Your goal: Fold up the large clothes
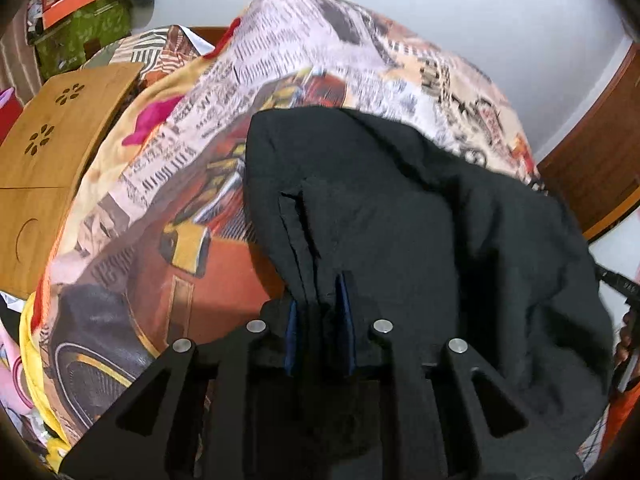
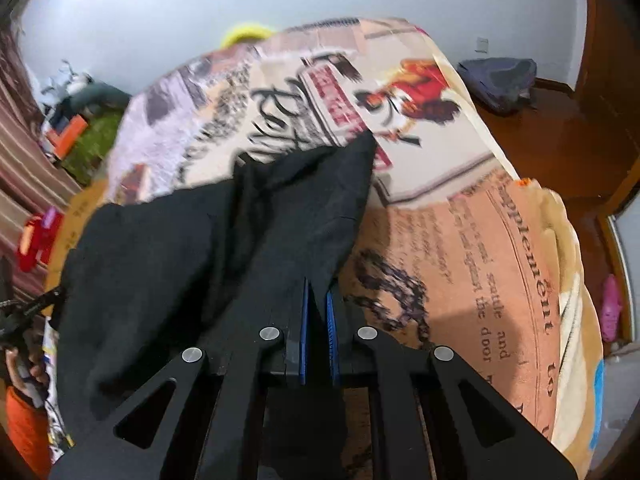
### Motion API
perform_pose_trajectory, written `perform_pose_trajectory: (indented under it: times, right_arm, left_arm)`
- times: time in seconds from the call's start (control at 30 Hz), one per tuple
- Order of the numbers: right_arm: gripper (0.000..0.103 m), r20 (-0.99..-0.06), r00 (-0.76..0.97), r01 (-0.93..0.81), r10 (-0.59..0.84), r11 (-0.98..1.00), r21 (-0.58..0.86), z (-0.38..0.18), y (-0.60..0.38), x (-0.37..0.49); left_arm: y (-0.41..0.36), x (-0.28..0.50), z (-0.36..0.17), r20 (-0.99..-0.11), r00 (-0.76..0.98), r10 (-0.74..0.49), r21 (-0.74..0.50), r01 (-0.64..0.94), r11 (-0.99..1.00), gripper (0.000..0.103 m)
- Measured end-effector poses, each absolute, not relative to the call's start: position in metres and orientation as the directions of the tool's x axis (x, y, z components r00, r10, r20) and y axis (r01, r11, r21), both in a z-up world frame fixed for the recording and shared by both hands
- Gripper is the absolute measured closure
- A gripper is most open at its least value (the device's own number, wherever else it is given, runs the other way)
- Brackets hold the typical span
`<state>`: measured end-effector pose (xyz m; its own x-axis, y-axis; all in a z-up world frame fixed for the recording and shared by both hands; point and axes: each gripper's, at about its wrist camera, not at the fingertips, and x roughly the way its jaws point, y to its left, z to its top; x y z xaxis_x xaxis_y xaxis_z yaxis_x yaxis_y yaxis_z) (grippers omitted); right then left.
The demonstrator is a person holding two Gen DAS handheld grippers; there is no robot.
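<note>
Underneath, a newspaper-print blanket (image 2: 460, 240) covers the bed; both the left gripper (image 1: 320, 304) and right gripper (image 2: 319, 300) clench the black garment (image 1: 400, 220).

Bedroom with printed bedding

A newspaper-print blanket (image 2: 460, 240) is covering the bed; a bamboo lap table (image 1: 52, 148) is lying beside it, pale walls (image 1: 460, 12) are rising behind, wooden flooring (image 2: 540, 128) is showing alongside.

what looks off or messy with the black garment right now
The black garment is bunched and creased, not flat on the printed blanket. The left gripper and right gripper each pinch an edge, so it hangs rumpled between them. Nothing looks damaged.
</note>
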<state>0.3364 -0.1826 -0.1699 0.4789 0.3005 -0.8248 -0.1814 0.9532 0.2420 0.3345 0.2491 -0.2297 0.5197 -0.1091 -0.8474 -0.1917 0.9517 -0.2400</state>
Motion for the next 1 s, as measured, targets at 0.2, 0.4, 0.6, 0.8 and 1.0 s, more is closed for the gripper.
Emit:
perform_pose_trajectory:
  times: [0.2, 0.4, 0.6, 0.8, 1.0]
  right_arm:
    - [0.094, -0.821, 0.512, -0.205, 0.253, 0.964, 0.169, -0.159, -0.178, 0.322]
    - [0.092, -0.789, 0.551, -0.284, 0.272, 0.95, 0.129, -0.117, -0.175, 0.289]
    - [0.058, -0.744, 0.596, -0.334, 0.304, 0.936, 0.114, -0.073, -0.174, 0.242]
    - [0.046, -0.7, 0.637, -0.355, 0.322, 0.929, 0.103, -0.045, -0.183, 0.199]
    - [0.046, -0.726, 0.626, -0.343, 0.286, 0.936, 0.074, -0.059, -0.198, 0.177]
  left_arm:
    - [0.23, 0.328, -0.22, -0.86, 0.51, 0.014, -0.087, -0.174, 0.981, 0.083]
    - [0.222, 0.303, -0.182, -0.841, 0.539, 0.048, -0.041, -0.151, 0.988, 0.072]
    - [0.212, 0.269, -0.125, -0.779, 0.623, 0.074, -0.022, -0.146, 0.989, 0.055]
    - [0.199, 0.221, -0.09, -0.745, 0.663, 0.069, 0.003, -0.1, 0.995, 0.019]
    - [0.195, 0.178, -0.088, -0.74, 0.668, 0.084, 0.023, -0.098, 0.995, 0.015]
